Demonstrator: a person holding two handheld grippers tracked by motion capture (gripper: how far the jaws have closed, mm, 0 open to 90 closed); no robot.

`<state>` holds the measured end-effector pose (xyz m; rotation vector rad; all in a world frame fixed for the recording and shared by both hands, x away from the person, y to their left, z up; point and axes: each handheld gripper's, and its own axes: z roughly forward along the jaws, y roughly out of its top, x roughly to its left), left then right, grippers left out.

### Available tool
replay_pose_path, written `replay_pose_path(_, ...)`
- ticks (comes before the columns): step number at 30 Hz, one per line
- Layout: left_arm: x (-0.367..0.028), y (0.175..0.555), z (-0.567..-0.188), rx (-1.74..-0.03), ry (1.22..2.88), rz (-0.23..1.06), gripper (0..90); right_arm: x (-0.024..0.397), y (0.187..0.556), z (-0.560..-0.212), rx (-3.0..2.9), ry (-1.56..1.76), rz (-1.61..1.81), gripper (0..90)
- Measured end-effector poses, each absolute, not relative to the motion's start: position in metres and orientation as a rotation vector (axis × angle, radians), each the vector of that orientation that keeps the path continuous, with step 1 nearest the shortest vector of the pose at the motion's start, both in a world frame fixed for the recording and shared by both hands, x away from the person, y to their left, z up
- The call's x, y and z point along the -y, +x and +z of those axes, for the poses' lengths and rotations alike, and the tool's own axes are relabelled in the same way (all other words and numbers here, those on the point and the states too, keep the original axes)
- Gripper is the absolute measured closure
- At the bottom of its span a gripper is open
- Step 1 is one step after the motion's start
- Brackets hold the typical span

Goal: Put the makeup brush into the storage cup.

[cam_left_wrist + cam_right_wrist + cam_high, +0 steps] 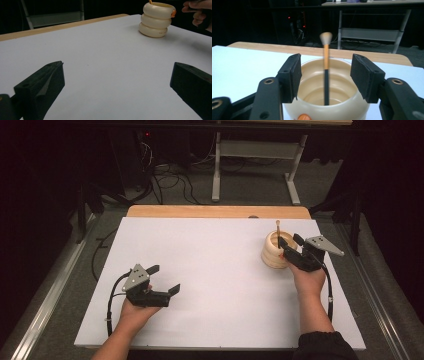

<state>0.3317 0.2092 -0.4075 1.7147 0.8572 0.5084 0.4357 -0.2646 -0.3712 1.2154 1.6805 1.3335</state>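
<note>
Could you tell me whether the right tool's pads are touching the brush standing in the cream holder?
Apart. The right gripper view shows the brush upright between the right tool's pads, with clear gaps both sides.

A white sheet (pixel 215 270) covers most of a wooden table (pixel 200 211), whose bare edge shows along the far side. Beyond it, on grey floor (pixel 250 190), stands a light metal frame (pixel 252 150) (its two legs end in flat feet), with dark cables (pixel 170 180) tangled to its left. Small red lights (pixel 289 17) glow in the dark background.
</note>
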Motion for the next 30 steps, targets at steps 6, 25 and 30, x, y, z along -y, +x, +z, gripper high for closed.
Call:
replay_pose_path(6, -0.210, 0.332, -0.407, -0.862, 1.708, 0.510, 0.2, 0.262, 0.432, -0.370, -1.715, 1.199, 1.349, 32.5)
replay_pose_path(25, -0.209, 0.331, -0.407, -0.869, 1.706, 0.509, 0.2, 0.249, 0.416, -0.372, -1.800, 1.164, 1.356, 1.2)
replay_pose_path(30, -0.209, 0.330, -0.406, -0.870, 1.712, 0.510, 0.1, 0.247, 0.408, -0.373, -1.803, 1.155, 1.369, 1.2)
